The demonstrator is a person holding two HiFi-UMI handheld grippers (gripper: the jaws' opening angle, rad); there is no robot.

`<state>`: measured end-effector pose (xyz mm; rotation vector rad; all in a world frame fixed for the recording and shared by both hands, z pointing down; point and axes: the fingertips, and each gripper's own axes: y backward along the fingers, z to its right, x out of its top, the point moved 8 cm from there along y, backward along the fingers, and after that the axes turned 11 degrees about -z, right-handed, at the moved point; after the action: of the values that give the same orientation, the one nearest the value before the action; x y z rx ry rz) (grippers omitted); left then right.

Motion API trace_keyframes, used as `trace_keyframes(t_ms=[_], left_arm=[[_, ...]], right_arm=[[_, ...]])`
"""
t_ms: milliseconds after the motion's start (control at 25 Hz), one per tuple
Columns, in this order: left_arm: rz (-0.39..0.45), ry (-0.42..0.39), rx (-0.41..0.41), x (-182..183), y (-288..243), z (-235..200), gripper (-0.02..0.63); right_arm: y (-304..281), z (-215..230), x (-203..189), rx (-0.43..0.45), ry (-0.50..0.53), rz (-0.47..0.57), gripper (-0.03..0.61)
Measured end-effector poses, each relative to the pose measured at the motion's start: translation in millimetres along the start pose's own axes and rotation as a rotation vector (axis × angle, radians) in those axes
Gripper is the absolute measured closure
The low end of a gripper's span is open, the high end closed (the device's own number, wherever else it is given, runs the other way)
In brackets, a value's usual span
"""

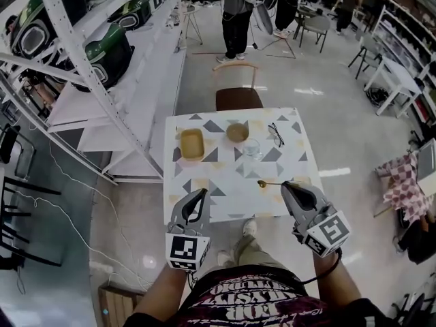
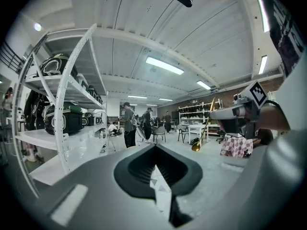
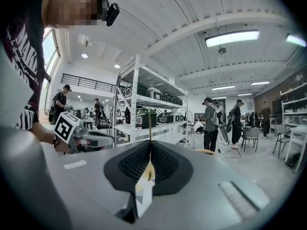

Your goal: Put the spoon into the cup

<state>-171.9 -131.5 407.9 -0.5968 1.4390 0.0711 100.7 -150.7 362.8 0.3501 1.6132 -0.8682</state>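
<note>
My right gripper is shut on the handle of a gold spoon. The spoon sticks out to the left over the near right part of the table, and its bowl hangs free. In the right gripper view the thin handle of the spoon rises from between the closed jaws. A clear glass cup stands farther back on the table, with a brown cup behind it. My left gripper hovers shut and empty at the near left edge. The left gripper view shows the spoon hanging from the right gripper.
The small table has a white cloth with grey triangles. A yellow tray lies at its back left and a pair of eyeglasses at its back right. A brown chair stands behind it, and white shelving runs along the left.
</note>
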Motion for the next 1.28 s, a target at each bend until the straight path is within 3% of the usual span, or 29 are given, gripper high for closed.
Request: trace_keyframes(t_ms=[240,1280], left_arm=[[-0.046,0.015,0.019,-1.6,-15.4,1.5,0.612],[-0.062,0.035,0.086,19.5,-105.4,-13.4,0.612]], right_arm=[[-17.0,15.1,-2.7,0.052,-0.006,-0.012,0.545],[-109.2,114.7,-11.4,0.116,-0.032,-0.073,0.545]])
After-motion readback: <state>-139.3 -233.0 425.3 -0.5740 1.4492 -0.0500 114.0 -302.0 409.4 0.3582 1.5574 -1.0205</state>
